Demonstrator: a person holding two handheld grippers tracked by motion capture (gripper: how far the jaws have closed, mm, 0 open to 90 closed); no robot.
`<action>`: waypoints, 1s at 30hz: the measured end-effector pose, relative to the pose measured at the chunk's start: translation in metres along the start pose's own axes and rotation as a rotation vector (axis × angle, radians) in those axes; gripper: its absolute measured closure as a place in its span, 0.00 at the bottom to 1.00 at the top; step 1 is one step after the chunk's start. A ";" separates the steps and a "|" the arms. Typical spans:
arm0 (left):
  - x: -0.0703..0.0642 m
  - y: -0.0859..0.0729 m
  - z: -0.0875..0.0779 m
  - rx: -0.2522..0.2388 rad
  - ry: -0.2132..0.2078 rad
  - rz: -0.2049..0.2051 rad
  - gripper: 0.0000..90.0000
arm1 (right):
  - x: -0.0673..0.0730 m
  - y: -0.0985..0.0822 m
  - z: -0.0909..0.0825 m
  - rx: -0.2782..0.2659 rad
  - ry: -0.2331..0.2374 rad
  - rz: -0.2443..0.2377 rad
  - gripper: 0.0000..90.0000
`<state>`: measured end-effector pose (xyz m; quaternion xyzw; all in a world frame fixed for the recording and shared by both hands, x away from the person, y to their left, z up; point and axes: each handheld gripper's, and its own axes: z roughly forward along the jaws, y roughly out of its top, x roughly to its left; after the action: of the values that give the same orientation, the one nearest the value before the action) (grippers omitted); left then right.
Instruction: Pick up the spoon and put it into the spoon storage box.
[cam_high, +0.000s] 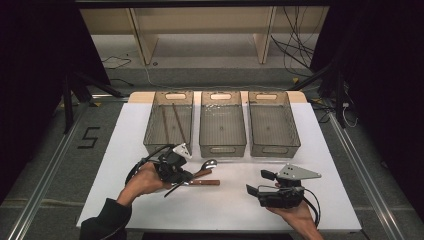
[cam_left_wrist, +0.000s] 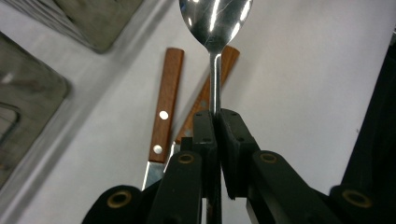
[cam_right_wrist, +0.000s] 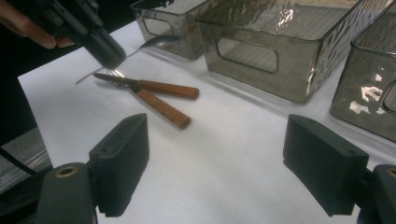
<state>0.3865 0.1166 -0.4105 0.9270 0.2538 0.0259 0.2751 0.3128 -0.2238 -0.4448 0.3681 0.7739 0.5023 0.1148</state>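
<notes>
Sorting cutlery into bins, lifting stage. The left gripper (cam_left_wrist: 212, 126) has its jaws closed on the handle of a spoon (cam_left_wrist: 215, 21), gripped edge-on just below the bowl; the spoon is clear of the white table (cam_high: 225, 200), above two wooden-handled utensils (cam_right_wrist: 159, 95) that lie crossed on it. The right gripper (cam_right_wrist: 224, 161) rests low at the near right, jaws wide apart and empty. Three clear bins stand side by side at the far edge; the left bin (cam_high: 150, 127) holds a pair of chopsticks (cam_high: 172, 122), the middle bin (cam_high: 222, 145) looks empty. The next move is judged to be a carry forward over a bin rim, then release; which bin cannot be told.
</notes>
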 end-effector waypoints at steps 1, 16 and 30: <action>0.001 0.003 -0.001 -0.010 0.001 -0.006 0.94 | 0.000 0.000 0.000 0.000 0.000 0.000 0.26; 0.025 0.050 -0.013 -0.151 0.025 -0.080 0.94 | 0.000 0.000 -0.001 -0.004 0.003 0.002 0.26; 0.055 0.094 -0.017 -0.204 0.067 -0.138 0.94 | 0.000 -0.001 -0.001 -0.006 0.010 0.001 0.26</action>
<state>0.4745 0.0842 -0.3524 0.8731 0.3221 0.0634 0.3606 0.3120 -0.2246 -0.4448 0.3656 0.7727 0.5067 0.1118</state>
